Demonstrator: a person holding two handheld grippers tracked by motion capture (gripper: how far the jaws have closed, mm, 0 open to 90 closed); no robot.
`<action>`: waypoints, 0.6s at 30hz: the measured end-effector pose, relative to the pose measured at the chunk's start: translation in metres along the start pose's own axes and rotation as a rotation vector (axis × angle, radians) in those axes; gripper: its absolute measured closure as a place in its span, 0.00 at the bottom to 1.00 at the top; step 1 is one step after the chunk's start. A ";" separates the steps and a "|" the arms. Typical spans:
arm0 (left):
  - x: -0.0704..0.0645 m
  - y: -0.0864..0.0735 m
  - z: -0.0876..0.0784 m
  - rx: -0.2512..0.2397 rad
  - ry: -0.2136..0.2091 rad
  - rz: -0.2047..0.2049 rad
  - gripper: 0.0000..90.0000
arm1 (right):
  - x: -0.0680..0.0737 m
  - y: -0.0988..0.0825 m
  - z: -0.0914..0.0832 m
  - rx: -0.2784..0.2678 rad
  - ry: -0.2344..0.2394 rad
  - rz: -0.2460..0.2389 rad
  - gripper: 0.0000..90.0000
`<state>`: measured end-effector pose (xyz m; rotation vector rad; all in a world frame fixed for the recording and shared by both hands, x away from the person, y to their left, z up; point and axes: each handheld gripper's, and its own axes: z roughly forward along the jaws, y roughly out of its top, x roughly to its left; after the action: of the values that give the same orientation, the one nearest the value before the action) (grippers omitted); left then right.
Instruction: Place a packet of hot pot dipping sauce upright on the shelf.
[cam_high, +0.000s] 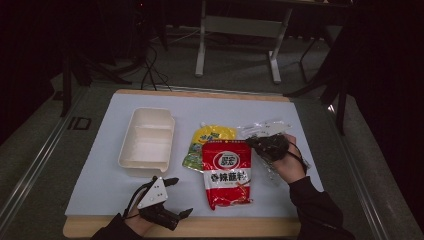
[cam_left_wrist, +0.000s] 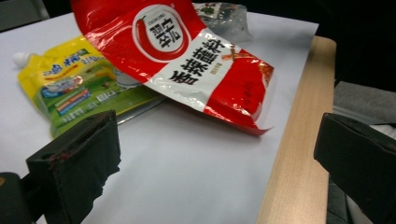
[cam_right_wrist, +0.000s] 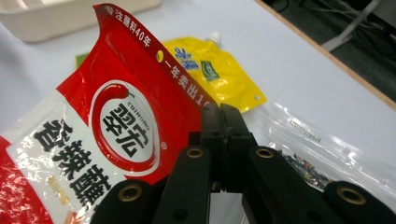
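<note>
White table covering (cam_high: 100, 175) is seen bearing the red packet (cam_high: 227, 172) at centre, clamped at its right edge by the right gripper (cam_right_wrist: 223, 122), while the left gripper (cam_high: 172, 197) rests near-left, jaws apart.

In your right gripper view, the red packet (cam_right_wrist: 93, 135) runs off the left and bottom edges, and its corner disappears behind the closed jaws. The clear bag (cam_right_wrist: 327, 154) is partly covered too; its dark contents are too blurred to identify.

Left tongs (cam_high: 176, 196) gape wide, tilted; right tongs (cam_high: 254, 143) pinched shut, raised.
</note>
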<state>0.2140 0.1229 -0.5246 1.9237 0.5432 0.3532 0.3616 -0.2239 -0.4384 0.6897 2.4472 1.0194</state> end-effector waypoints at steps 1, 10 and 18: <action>0.001 0.002 0.000 0.000 0.004 -0.003 0.02 | 0.002 0.001 -0.003 -0.006 -0.007 -0.003 1.00; 0.002 0.017 0.002 -0.015 -0.009 -0.055 0.02 | 0.012 0.006 -0.025 -0.049 -0.003 -0.033 1.00; 0.006 0.034 0.008 -0.001 -0.042 -0.094 0.02 | 0.023 0.010 -0.039 -0.075 -0.001 -0.071 1.00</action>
<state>0.2301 0.1081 -0.4965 1.8933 0.6028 0.2524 0.3253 -0.2254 -0.4089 0.5746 2.4011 1.0774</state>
